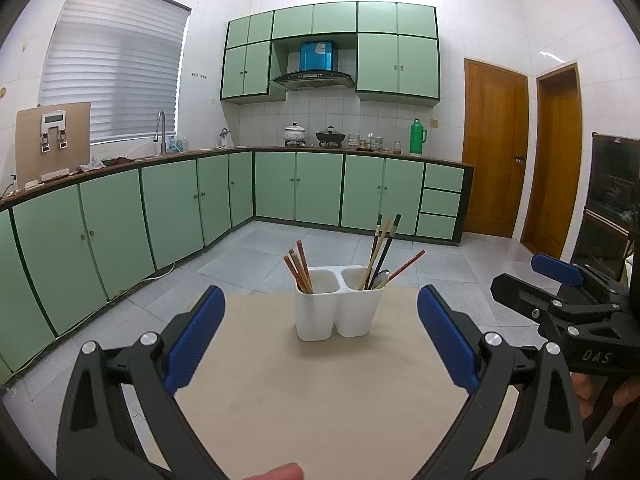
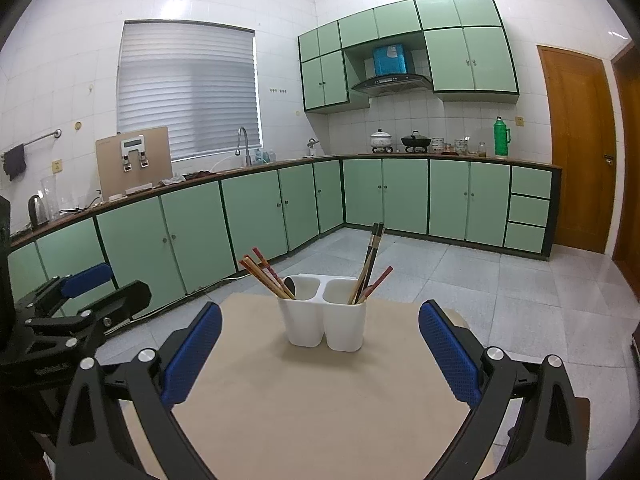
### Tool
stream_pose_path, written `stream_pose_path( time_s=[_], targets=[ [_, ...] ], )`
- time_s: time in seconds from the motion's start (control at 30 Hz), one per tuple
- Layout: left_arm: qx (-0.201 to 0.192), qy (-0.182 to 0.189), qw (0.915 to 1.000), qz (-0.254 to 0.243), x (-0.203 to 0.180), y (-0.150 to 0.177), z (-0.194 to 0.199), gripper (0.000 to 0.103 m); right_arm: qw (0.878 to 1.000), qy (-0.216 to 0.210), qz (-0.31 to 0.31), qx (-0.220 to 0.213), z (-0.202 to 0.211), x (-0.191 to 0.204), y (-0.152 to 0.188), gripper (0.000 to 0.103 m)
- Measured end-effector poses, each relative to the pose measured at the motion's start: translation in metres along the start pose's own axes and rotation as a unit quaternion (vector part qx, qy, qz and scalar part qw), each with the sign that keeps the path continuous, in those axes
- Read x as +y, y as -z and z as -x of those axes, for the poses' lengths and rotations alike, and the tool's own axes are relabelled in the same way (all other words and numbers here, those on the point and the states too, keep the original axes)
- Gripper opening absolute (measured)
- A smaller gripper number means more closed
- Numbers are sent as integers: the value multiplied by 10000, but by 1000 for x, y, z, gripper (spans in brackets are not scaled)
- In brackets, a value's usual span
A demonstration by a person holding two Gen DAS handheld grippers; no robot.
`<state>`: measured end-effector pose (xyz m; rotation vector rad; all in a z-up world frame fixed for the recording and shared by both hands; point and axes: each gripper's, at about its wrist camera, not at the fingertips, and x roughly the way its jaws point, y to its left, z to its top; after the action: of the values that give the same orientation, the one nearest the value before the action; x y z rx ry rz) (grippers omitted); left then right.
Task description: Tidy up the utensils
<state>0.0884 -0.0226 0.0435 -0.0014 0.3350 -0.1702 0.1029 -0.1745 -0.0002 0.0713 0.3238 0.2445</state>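
A white two-compartment holder (image 1: pixel 338 308) (image 2: pixel 324 322) stands upright on the beige table (image 1: pixel 320 400) (image 2: pixel 320 408). Its left cup holds red and wooden chopsticks (image 1: pixel 298 266) (image 2: pixel 264 274). The right cup holds dark, wooden and red chopsticks (image 1: pixel 384 246) (image 2: pixel 370 260) and a metal spoon (image 1: pixel 381 278). My left gripper (image 1: pixel 322 292) is open and empty, short of the holder and centred on it. My right gripper (image 2: pixel 322 311) is also open and empty, facing the holder from slightly further right. Each gripper shows at the edge of the other's view.
The table edge lies just behind the holder, with grey tiled floor (image 1: pixel 280 248) beyond. Green cabinets (image 1: pixel 168 208) and a counter run along the left and back walls. Wooden doors (image 1: pixel 496 148) stand at the right. A fingertip (image 1: pixel 280 472) shows at the bottom edge.
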Motion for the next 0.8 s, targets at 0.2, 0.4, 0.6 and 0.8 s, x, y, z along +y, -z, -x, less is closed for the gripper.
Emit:
stream_pose_path(
  time_s=[0.2, 0.4, 0.6, 0.8],
  targets=[
    [0, -5, 10000, -2, 0, 1, 1, 94, 10000, 2, 3, 3, 1, 0, 0, 97],
    [-4, -3, 10000, -1, 0, 1, 3, 94, 10000, 11, 24, -3, 1, 1, 0, 97],
    [-5, -5, 10000, -5, 1, 2, 4, 94, 10000, 11, 24, 4, 1, 1, 0, 97],
    [-7, -5, 10000, -12, 1, 2, 6, 94, 10000, 11, 18, 17, 0, 2, 1, 97]
  ],
)
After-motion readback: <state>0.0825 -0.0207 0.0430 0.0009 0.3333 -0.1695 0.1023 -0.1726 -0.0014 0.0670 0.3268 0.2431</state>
